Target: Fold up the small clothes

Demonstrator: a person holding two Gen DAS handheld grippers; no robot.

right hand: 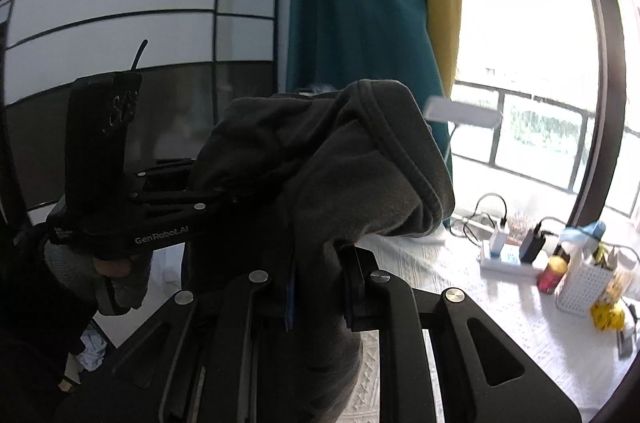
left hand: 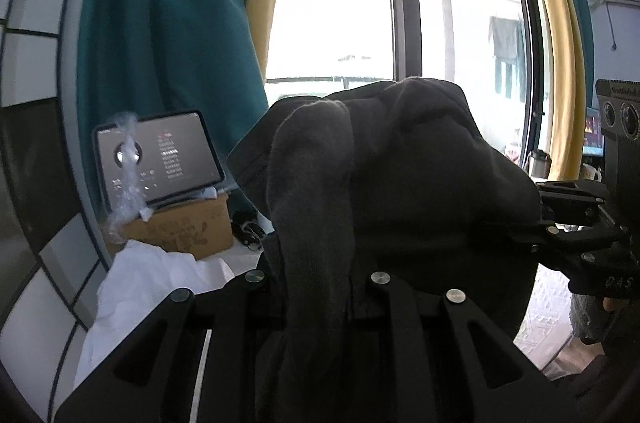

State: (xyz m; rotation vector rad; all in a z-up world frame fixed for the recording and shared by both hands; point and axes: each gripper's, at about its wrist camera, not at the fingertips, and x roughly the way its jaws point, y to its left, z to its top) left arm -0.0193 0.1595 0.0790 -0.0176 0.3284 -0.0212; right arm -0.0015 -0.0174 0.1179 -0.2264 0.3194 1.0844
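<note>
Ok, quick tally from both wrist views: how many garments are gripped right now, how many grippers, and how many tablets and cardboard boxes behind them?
Dark grey garment: 1, held between both grippers
Grippers: 2, the left gripper and the right gripper, each shut on the garment
Tablet: 1
Cardboard box: 1
Total: 5

Ahead of me a tablet leans lit on a cardboard box, beside the teal curtain. A power strip, red can and white perforated basket stand along my table's far edge.
</note>
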